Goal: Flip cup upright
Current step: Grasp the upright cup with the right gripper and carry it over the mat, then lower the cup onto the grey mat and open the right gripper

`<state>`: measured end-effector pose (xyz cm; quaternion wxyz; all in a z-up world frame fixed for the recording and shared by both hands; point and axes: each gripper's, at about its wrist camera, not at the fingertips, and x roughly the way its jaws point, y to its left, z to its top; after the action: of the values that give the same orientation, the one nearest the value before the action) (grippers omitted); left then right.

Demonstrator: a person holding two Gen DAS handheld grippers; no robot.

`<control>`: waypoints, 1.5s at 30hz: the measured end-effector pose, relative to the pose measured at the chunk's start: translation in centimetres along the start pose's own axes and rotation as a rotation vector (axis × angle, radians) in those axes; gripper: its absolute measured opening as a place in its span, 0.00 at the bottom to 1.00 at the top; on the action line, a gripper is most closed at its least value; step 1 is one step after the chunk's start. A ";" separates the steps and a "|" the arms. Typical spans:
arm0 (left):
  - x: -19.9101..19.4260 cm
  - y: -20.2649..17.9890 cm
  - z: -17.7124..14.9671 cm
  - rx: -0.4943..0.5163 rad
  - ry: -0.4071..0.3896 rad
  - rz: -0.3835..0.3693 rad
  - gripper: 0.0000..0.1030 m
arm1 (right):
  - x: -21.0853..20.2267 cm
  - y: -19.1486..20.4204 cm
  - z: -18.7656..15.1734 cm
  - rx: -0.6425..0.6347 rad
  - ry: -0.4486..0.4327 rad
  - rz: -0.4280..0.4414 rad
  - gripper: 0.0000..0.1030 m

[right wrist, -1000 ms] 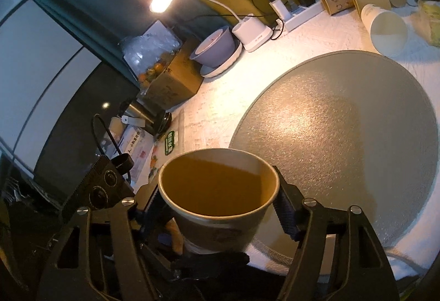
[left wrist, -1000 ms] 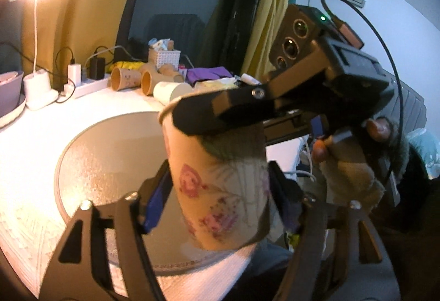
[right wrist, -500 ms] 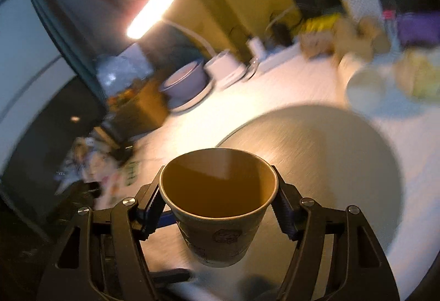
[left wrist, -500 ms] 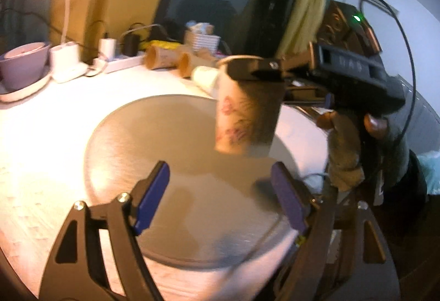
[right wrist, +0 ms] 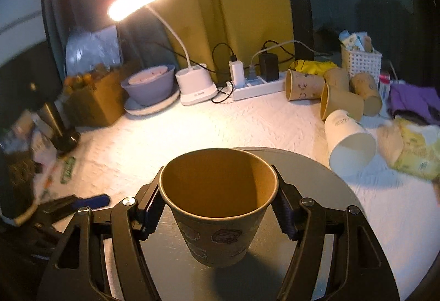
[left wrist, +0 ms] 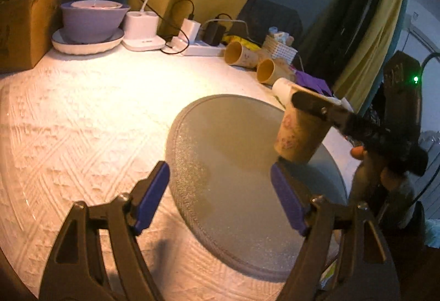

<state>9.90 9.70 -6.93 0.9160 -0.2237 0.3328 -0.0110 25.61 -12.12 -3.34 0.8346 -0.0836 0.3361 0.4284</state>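
The paper cup [right wrist: 218, 207], brown inside with printed stickers on its tapered wall, sits mouth-up at the bottom centre of the right wrist view, clamped near its rim between the ribbed jaws of the right gripper [right wrist: 218, 211], just over the round, grainy grey mat [right wrist: 316, 177]. In the left wrist view the same cup [left wrist: 298, 136] shows at centre right. The left gripper [left wrist: 221, 197] has its blue-padded jaws wide apart and holds nothing, lower centre, over the embossed white cloth of the surface [left wrist: 82, 122]. A second ago those jaws were closed around the cup; half a second ago they had already let go and drawn back.
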 end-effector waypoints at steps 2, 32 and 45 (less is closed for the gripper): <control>0.2 0.0 0.0 -0.001 0.005 -0.008 0.75 | 0.5 0.4 -0.1 -0.024 0.007 -0.020 0.69; -0.3 -3.0 -1.1 0.108 0.011 0.006 0.75 | -1.6 0.5 -3.0 -0.019 0.040 -0.138 0.74; -3.3 -7.6 -3.3 0.224 -0.031 -0.017 0.85 | -6.8 1.0 -6.1 0.047 0.048 -0.137 0.74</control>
<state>6.30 2.12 -3.98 0.9403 -0.1227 0.3133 -0.0524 19.07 -18.61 -3.53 0.8554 -0.0970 0.3595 0.3600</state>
